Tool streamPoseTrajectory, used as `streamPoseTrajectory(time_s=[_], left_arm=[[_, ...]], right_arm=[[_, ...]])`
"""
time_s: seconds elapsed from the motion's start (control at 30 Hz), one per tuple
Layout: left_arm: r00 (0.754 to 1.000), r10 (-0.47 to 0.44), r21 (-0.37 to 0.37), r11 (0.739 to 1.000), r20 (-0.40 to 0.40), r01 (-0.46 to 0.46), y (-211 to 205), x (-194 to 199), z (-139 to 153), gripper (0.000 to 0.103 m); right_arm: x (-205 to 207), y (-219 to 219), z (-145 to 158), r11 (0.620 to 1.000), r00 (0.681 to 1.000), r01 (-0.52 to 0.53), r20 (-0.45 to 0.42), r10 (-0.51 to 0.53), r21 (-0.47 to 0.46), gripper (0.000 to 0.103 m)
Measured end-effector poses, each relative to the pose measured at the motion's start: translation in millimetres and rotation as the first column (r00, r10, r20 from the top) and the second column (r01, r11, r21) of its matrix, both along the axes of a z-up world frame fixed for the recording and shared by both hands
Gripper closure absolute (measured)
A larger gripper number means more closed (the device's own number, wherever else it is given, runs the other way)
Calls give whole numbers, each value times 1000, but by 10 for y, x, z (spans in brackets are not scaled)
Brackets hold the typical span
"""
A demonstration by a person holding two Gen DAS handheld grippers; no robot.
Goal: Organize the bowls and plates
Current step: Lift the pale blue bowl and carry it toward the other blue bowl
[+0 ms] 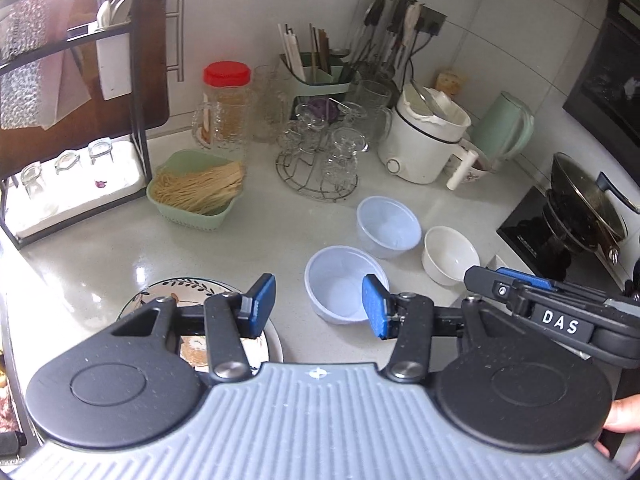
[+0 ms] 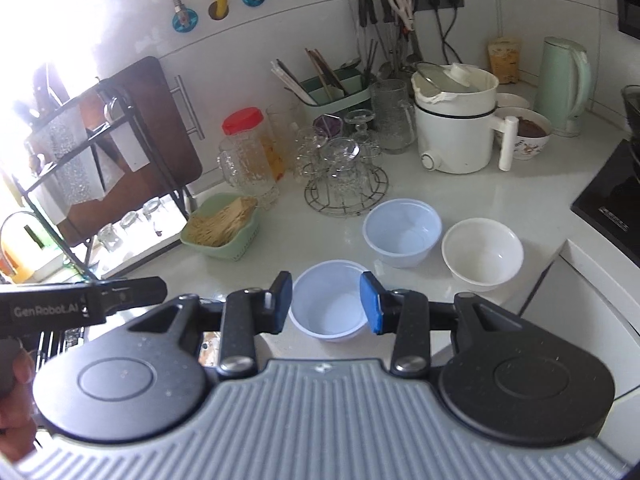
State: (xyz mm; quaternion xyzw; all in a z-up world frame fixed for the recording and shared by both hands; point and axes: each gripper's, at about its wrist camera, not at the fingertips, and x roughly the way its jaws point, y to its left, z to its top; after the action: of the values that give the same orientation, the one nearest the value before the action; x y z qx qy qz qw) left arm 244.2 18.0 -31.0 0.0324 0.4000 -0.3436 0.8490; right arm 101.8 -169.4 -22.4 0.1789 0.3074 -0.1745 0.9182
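Both the left tongs [image 1: 319, 306] and right tongs [image 2: 326, 302] hung spread, empty, above the nearest translucent plastic bowl [image 2: 328, 306] at lower centre on the surface [image 1: 100, 256].

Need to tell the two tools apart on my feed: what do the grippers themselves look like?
Both match: the left gripper and right gripper have blue pads on black linkage arms, black round housings and a ribbed grey base. Seen side-on, the right's body reads "DAS" and the left's "GenRobot.AI". No cables visible.

Plate [image 1: 188, 292] left of three bowls [image 1: 344, 284]; glass rack [image 1: 320, 168] behind.
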Motion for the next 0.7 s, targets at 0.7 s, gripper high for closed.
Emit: streamPoseTrajectory(time_s=[0.7], left_arm=[[997, -55, 81, 995, -54, 59, -1082, 618, -374, 49]], right_arm=[[195, -982, -288, 994, 993, 109, -38, -109, -20, 62]])
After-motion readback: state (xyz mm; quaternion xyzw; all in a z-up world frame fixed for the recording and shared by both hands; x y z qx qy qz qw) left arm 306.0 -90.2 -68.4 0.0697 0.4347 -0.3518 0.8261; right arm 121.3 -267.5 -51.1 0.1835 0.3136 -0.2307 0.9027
